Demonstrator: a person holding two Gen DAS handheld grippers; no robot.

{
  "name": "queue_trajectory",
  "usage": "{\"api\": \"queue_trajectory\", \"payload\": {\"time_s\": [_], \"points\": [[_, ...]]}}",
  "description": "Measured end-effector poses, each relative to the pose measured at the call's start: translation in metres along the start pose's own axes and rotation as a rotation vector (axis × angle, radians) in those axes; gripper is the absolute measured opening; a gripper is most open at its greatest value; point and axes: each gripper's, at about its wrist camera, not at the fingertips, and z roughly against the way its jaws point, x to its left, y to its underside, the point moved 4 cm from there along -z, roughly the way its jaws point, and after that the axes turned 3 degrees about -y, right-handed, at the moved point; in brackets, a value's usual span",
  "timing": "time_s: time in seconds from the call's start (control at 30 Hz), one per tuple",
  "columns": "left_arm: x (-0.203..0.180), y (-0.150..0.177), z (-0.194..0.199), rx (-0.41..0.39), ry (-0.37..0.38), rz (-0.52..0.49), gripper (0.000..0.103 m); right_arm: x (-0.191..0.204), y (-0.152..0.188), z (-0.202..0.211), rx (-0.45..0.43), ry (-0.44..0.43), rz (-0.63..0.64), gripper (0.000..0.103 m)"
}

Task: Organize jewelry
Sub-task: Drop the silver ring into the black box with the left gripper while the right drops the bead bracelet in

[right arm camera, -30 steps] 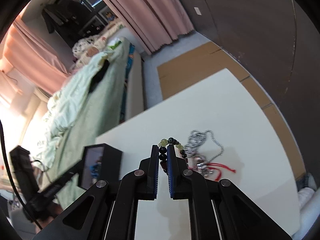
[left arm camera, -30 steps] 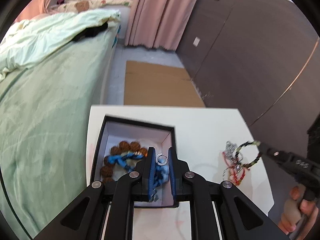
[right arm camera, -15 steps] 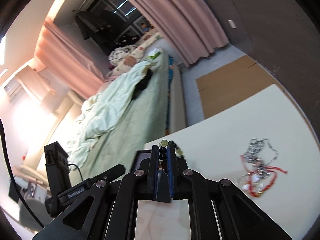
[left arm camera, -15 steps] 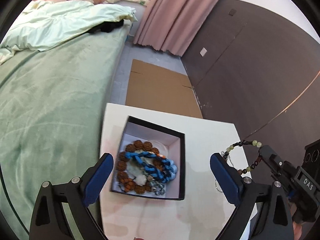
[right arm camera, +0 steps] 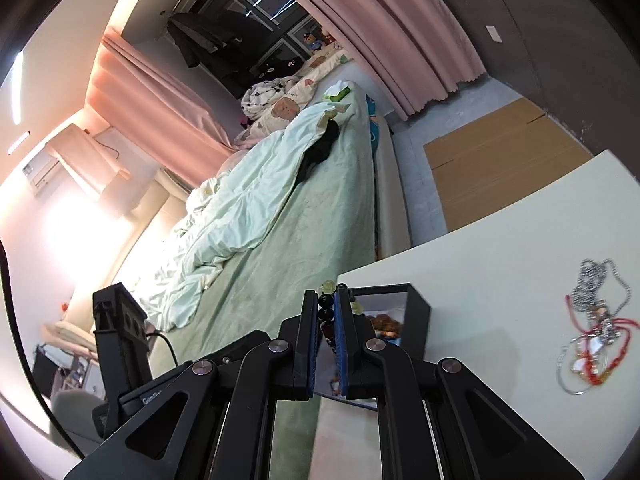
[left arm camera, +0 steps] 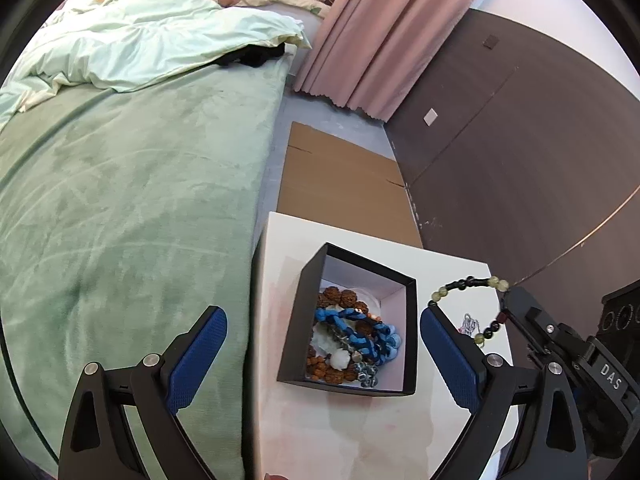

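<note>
A black jewelry box [left arm camera: 312, 280] with a white inside stands on the white table [left arm camera: 360, 432]. It holds brown bead bracelets, a blue braided cord [left arm camera: 360, 330] and silver pieces. My left gripper [left arm camera: 323, 338] is wide open and empty above the box. My right gripper [right arm camera: 328, 312] is shut on a bracelet of black and pale green beads [left arm camera: 468, 284], held in the air to the right of the box [right arm camera: 418, 316]. A tangle of silver chain and red cord [right arm camera: 596, 320] lies on the table at the right.
A green bed [left arm camera: 120, 200] runs along the table's left edge. Flat cardboard [left arm camera: 340, 184] lies on the floor beyond the table. A dark wall panel [left arm camera: 520, 140] and pink curtains [left arm camera: 376, 32] stand behind.
My left gripper has opened, dropped the silver ring into the box and risen. My right gripper has lifted the beaded bracelet off the table and carried it left toward the box.
</note>
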Motion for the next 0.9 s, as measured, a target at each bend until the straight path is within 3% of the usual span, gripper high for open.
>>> {"api": "queue_trajectory", "payload": {"time_s": [0.07,0.13,0.17,0.2,0.43,0.77,0.83,0.9], "points": [[0.004,-0.001,0.001,-0.004,0.001,0.01,0.097,0.004,0.001,-0.007,-0.005,-0.04,-0.008,0.01],[0.007,-0.002,0.003,-0.008,-0.001,0.018,0.097,0.006,0.003,-0.014,0.021,-0.062,-0.012,0.024],[0.008,-0.002,0.003,-0.01,-0.002,0.021,0.097,0.007,0.004,-0.022,0.054,-0.077,-0.017,0.053],[0.01,-0.002,0.004,-0.011,-0.003,0.022,0.097,0.006,0.006,-0.024,0.065,-0.081,-0.026,0.071],[0.002,-0.003,0.008,-0.041,0.002,0.002,0.103,-0.02,0.003,0.001,-0.004,-0.012,-0.101,0.073],[-0.031,0.007,0.012,-0.087,0.039,-0.101,0.103,-0.032,0.003,0.046,-0.052,0.121,-0.049,0.073],[-0.04,0.009,0.013,-0.091,0.04,-0.12,0.103,-0.038,0.002,0.051,-0.038,0.157,-0.042,0.08],[-0.048,0.011,0.014,-0.099,0.05,-0.14,0.103,-0.045,0.001,0.057,-0.049,0.185,-0.041,0.094]]}}
